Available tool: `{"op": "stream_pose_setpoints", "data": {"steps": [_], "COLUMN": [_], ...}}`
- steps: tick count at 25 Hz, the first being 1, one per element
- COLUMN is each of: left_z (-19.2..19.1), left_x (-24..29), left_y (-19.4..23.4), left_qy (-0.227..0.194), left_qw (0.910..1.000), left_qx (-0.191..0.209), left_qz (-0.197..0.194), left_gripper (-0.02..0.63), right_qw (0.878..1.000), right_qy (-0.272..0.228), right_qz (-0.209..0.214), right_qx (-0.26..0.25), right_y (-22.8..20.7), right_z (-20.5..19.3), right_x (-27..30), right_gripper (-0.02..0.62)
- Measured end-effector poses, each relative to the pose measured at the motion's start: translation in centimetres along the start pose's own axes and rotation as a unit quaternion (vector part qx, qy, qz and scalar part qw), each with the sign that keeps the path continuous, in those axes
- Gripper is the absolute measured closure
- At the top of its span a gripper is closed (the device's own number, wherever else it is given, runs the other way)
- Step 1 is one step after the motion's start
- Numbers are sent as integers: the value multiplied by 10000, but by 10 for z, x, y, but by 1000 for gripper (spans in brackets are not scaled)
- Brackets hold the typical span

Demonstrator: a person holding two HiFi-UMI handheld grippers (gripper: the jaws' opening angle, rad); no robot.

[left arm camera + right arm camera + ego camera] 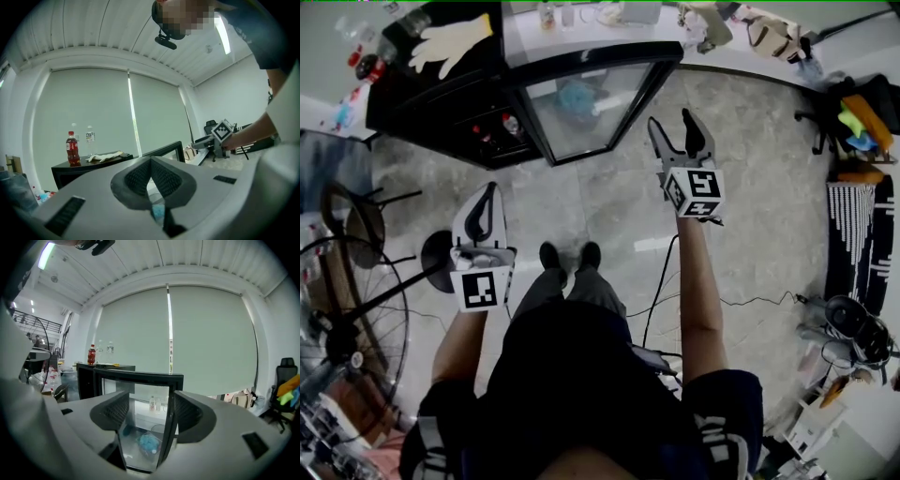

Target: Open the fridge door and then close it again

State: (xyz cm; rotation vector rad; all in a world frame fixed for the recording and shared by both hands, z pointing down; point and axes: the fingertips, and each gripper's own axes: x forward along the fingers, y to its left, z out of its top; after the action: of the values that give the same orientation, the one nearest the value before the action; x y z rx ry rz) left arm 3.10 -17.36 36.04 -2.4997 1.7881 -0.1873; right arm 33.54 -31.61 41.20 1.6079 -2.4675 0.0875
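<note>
The fridge [431,103] is a low black cabinet standing on the floor ahead of the person. Its door [581,108] has a glass pane in a black frame and stands swung open. The right gripper [670,122], jaws wide apart and gripping nothing, is just beside the door's free edge. In its own view this edge appears between the jaws, perhaps a little ahead of them. The left gripper [490,187], jaws together and empty, is well apart from the door. A red bottle [71,148] and a clear bottle [90,140] on the fridge have labels too small to read.
</note>
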Motion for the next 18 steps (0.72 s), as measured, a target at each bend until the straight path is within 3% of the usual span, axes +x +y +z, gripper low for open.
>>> {"op": "stream_pose_setpoints", "data": {"steps": [18], "left_z": [-12], "left_x": [16], "left_y": [1], "left_qy": [289], "left_qw": [9991], "left_qx": [199], "left_qz": [257], "left_gripper": [583], "right_qw": [9973], "right_qy": [85], "right_qz": [668], "right_qx": [-278], "right_y": [-83], "right_z": [-31], "right_x": [113], "right_gripper": [288]}}
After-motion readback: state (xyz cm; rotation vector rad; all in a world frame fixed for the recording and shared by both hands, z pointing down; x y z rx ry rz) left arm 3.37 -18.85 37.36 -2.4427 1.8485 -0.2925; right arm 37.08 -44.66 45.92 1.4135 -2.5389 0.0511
